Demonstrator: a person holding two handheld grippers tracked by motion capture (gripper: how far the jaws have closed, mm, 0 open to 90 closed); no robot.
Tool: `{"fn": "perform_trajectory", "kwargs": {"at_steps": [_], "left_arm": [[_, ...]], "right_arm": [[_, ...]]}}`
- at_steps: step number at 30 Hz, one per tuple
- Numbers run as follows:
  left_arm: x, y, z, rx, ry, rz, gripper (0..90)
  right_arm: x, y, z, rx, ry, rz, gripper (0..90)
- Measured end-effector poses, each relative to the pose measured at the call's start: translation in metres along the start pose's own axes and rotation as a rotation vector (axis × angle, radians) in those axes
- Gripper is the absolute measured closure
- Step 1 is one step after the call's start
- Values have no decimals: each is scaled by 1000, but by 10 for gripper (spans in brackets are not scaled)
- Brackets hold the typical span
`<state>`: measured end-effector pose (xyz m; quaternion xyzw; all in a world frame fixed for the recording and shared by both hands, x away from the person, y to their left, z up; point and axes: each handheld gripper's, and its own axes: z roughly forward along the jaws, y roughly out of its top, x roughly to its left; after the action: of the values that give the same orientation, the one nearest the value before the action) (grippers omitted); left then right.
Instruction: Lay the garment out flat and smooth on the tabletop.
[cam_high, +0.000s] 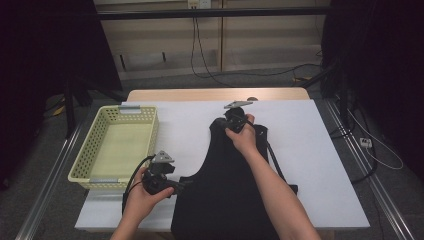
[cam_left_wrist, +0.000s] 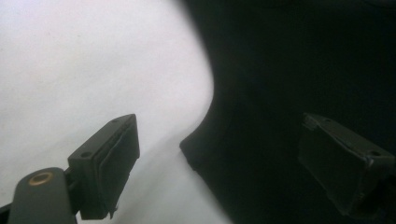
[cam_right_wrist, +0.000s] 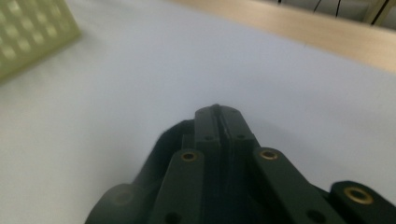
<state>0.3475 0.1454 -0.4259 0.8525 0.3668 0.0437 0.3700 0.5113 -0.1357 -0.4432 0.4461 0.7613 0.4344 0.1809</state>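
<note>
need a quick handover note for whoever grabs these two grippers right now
Right gripper: jaws pinched shut on the far strap end of the black sleeveless fabric garment.
Left gripper: jaws open, straddling the garment's near left edge, not yet clamped.
Garment lies flat on the white table cover, not yet folded. The pale yellow perforated plastic basket sits to its left with nothing in it.
Done: top end gripped. Left: probably close the left jaws, then fold or lift the garment, perhaps into the basket.
</note>
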Motion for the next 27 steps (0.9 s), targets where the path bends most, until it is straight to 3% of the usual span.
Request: {"fn": "perform_trajectory", "kwargs": {"at_steps": [2,5,10,15,23,27], "left_arm": [[0,0,0,5,-1,1,138],[0,-1,1,10,1,2,138],[0,-2,1,13,4,-1,138],[0,-2,1,13,5,2,138],[0,-2,1,13,9,2,138],[0,-2,0,15,9,3,138]], "right_arm": [[-3,2,-2,-6,-13,30,596],[-3,1,-6,37,-35,-11,572],[0,-6,-12,94,-30,-76,572],[-13,-18,-21,152,-57,-96,599],[-34,-33,-36,177,-64,-41,628],[-38,-40,-38,194,-62,-46,628]]}}
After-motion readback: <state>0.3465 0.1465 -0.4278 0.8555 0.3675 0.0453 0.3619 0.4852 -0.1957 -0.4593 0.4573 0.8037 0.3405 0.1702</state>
